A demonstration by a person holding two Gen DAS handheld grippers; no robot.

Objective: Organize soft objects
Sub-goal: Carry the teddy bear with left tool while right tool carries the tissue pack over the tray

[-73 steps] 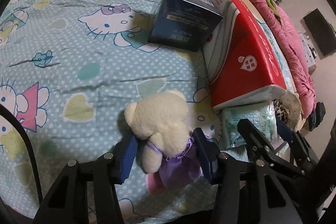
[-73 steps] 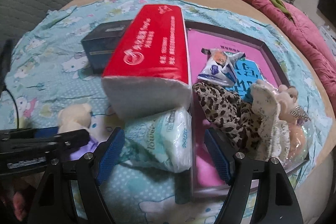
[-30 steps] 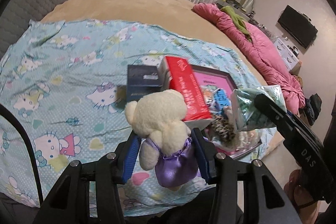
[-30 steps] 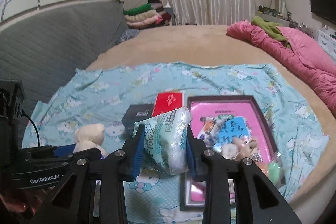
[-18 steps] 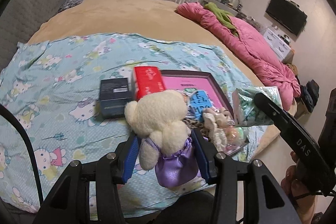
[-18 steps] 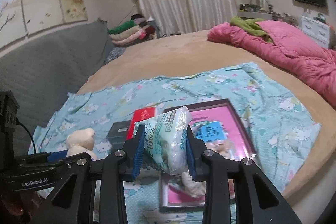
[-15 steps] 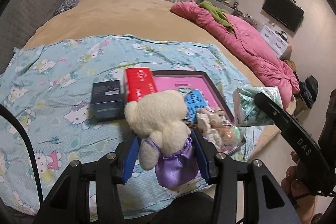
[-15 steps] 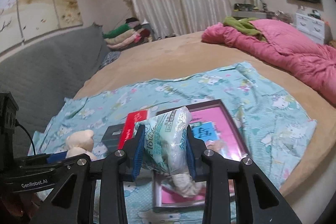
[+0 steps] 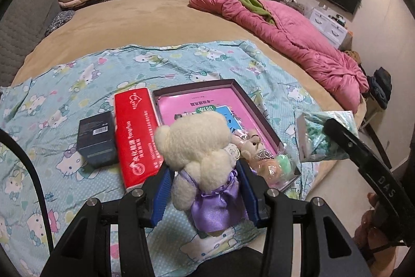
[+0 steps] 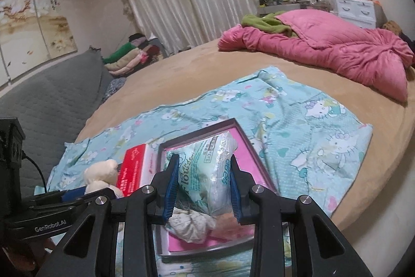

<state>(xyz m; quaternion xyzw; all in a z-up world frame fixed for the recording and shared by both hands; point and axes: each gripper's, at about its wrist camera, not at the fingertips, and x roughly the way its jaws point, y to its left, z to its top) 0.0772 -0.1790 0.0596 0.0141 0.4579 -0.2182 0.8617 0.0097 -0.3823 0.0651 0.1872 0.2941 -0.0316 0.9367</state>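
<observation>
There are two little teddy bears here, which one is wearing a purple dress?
The cream bear clamped in the left tongs, lifted above the sheet. The other bear is smaller, lies in the pink tray, and shows no purple.

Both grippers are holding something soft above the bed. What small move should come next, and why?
Probably lower the left gripper toward the tray. It holds the teddy bear over the tray's near end, where other soft toys lie.
</observation>
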